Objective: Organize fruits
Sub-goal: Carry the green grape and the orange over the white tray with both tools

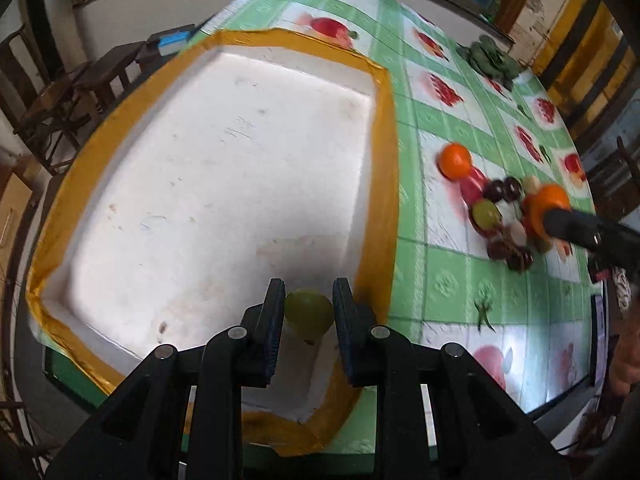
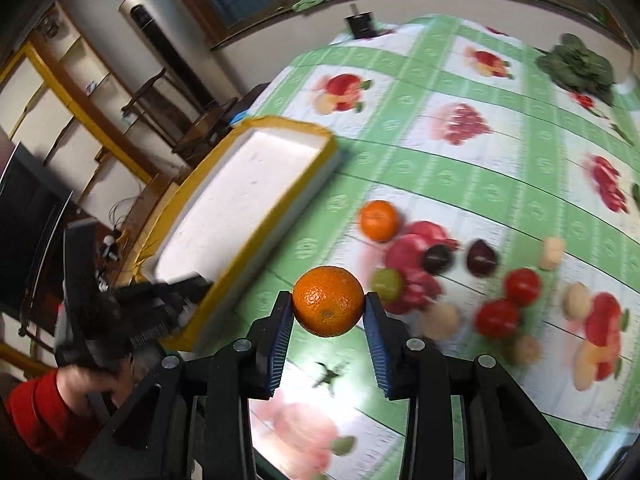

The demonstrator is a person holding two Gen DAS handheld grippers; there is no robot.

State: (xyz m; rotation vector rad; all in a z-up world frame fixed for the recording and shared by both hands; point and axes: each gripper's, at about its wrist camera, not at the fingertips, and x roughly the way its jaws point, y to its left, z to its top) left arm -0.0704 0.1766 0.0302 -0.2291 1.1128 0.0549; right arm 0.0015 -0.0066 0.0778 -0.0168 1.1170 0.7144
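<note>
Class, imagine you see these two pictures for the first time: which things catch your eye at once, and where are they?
The orange, clamped between the right gripper's fingers above the fruit-print tablecloth, stands out first. Next comes the big white foam tray with its yellow taped rim, over whose near end the left gripper holds a green fruit. Loose fruit lies scattered right of the tray.

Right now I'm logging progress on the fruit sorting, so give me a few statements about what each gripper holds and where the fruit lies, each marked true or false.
1. The right gripper holds an orange. True.
2. The left gripper holds a tomato. False: a green fruit sits between its fingers.
3. The white tray is full of fruit. False: only the green fruit is over it.
4. A second orange lies on the tablecloth. True.
5. Leafy greens lie inside the tray. False: they lie on the tablecloth.
</note>
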